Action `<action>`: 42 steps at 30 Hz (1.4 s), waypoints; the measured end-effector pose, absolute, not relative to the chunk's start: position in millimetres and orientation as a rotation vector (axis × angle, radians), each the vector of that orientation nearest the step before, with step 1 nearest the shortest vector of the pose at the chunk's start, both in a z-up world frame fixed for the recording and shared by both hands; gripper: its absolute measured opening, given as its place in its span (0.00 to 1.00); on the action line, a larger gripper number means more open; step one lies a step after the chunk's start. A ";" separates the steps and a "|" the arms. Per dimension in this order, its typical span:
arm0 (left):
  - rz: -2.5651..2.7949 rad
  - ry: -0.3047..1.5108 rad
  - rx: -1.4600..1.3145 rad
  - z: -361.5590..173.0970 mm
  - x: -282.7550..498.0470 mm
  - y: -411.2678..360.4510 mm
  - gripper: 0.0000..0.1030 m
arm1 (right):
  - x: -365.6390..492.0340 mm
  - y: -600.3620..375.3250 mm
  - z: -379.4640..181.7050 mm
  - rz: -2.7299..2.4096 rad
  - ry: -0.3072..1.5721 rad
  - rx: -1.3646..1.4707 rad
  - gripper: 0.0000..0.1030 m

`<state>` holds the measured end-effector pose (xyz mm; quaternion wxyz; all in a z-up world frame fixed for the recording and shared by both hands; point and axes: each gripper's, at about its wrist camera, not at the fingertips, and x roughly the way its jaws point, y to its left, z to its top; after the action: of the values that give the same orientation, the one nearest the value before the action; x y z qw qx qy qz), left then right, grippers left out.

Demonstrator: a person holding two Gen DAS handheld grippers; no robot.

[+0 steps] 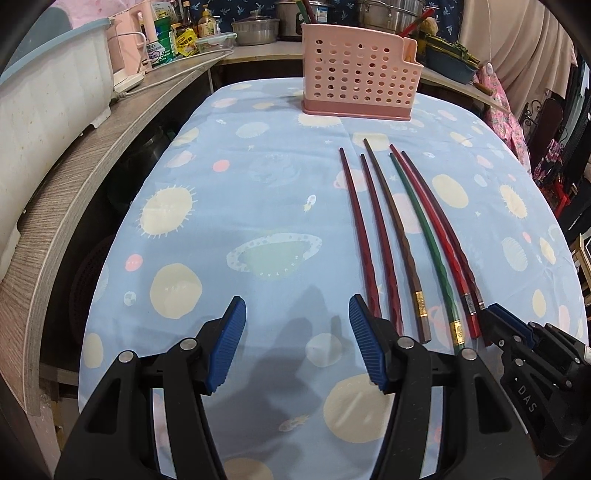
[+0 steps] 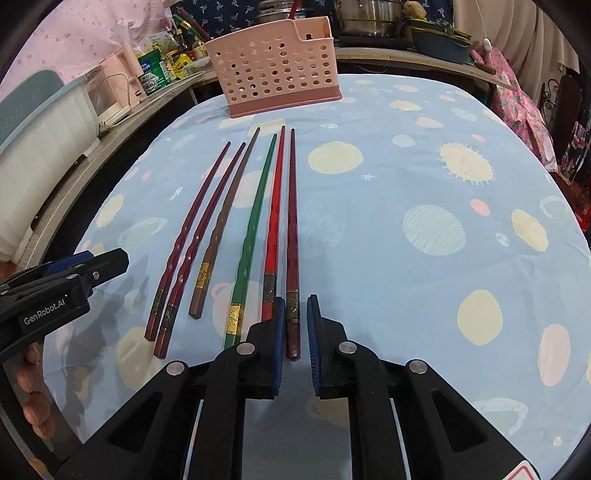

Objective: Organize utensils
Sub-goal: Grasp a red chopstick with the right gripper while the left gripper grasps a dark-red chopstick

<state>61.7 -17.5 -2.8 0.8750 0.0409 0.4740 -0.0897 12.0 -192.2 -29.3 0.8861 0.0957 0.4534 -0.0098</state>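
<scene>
Several chopsticks lie side by side on the blue planet-print tablecloth: two maroon ones, a brown one, a green one, a red one and a dark red one. My right gripper straddles the near end of the dark red chopstick. Its jaws are narrow, with a thin gap showing beside the stick. My left gripper hovers open over bare cloth, left of the maroon chopsticks, holding nothing. A pink perforated utensil basket stands upright at the far end of the table.
A wooden counter runs along the left with a white tub, bottles and containers. Pots and a dish stand on the shelf behind the basket. Fabric hangs off to the right. A hand holds the left gripper.
</scene>
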 end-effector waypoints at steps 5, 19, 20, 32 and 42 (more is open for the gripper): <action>-0.196 0.994 0.087 -4.5 61.0 -19.6 0.54 | 11.7 -193.9 -30.8 -0.021 0.942 0.201 0.07; -0.253 1.013 0.116 -14.2 51.6 -40.9 0.54 | 9.3 -197.6 -30.5 -0.021 0.942 0.197 0.07; -0.254 1.013 0.120 -15.1 51.0 -42.0 0.54 | 8.5 -198.0 -30.6 -0.020 0.941 0.197 0.07; -0.264 1.048 0.107 -26.6 53.0 -42.9 0.54 | 6.4 -198.8 -30.7 -0.015 0.943 0.193 0.07; -0.258 1.043 0.133 -31.4 49.4 -41.0 0.54 | 6.8 -198.6 -30.6 -0.015 0.940 0.192 0.07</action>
<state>49.4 -41.0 -31.4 0.8570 0.0635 0.4965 -0.1229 6.8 -198.6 -30.6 0.8871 0.0922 0.4522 -0.0070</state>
